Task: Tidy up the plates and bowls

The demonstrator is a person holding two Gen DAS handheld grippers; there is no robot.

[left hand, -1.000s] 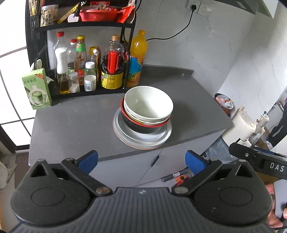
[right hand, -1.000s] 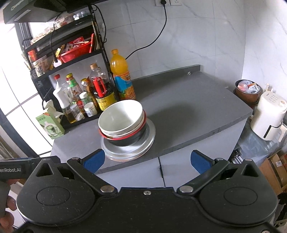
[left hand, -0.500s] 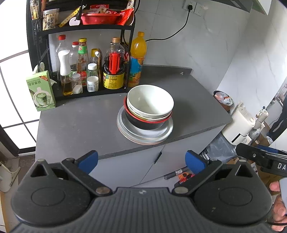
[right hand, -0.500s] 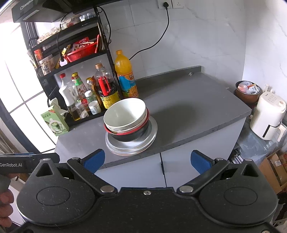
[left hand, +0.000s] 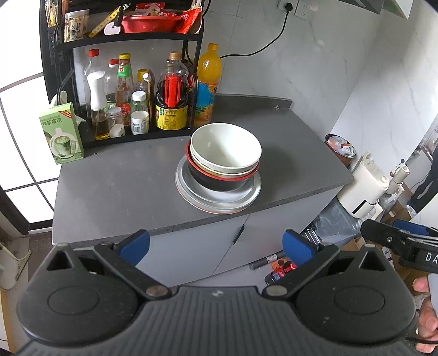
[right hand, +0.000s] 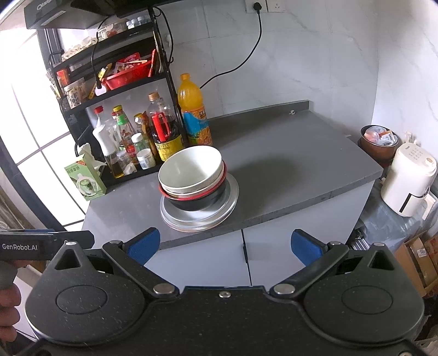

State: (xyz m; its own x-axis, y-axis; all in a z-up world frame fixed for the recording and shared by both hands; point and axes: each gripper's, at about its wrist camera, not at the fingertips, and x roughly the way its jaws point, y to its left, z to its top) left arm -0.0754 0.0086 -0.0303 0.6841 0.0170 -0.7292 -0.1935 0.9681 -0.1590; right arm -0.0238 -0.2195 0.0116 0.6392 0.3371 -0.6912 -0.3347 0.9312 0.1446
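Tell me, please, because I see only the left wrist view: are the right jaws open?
Observer: Yes. The right gripper has its jaws wide open and holds nothing.
Operator: Is there anything above the red basket on the rack?
Observer: Yes. One more shelf with jars stands above it, and a dark hood hangs over that.

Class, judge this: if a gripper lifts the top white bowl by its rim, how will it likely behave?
The white bowl looks rigid and glossy, so probably slippery. It sits tilted, nested in the red-rimmed bowl, so it may rock or drag that one along.
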